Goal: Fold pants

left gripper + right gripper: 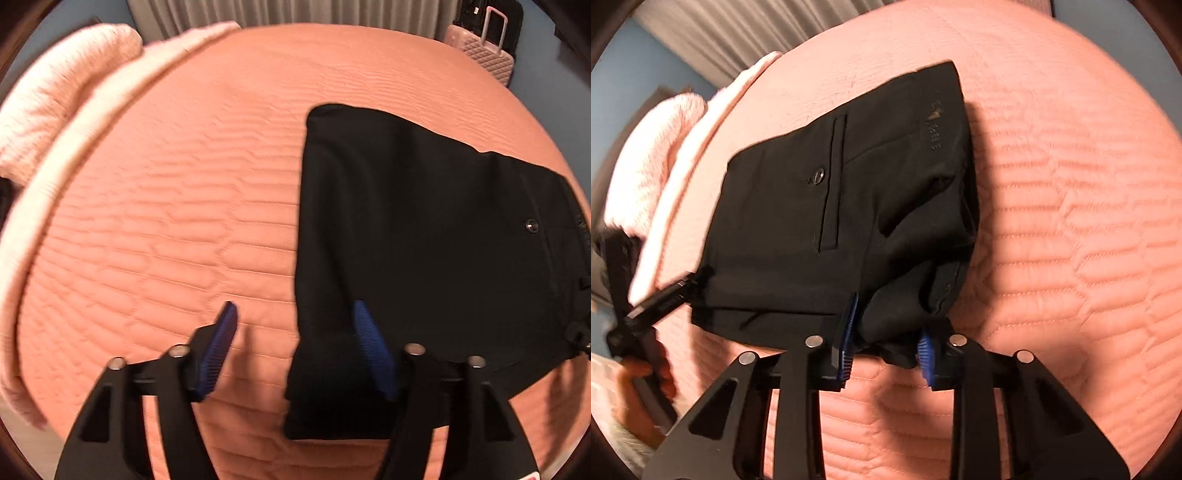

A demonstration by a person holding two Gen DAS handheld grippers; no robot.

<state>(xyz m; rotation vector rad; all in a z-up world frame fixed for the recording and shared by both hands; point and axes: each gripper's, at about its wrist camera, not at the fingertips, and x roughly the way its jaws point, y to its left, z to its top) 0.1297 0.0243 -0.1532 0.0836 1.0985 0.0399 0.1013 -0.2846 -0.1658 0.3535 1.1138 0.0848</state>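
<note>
Black pants (424, 236) lie folded into a compact rectangle on a salmon quilted bed cover (166, 221). My left gripper (295, 321) is open, its right blue pad (373, 347) over the pants' near left corner and its left pad (218, 343) over bare quilt. In the right wrist view the pants (831, 206) show a back pocket with a button. My right gripper (886, 343) has a bunched near corner of the pants between its blue pads (847, 343), with the jaws partly apart. The left gripper (653, 306) shows at the left edge, held by a hand.
A fluffy pink blanket (55, 103) and pillow edge lie along the bed's far left. A pink suitcase (484, 48) stands beyond the bed by grey curtains (295, 14). Bare quilt stretches left of the pants and to their right (1071, 221).
</note>
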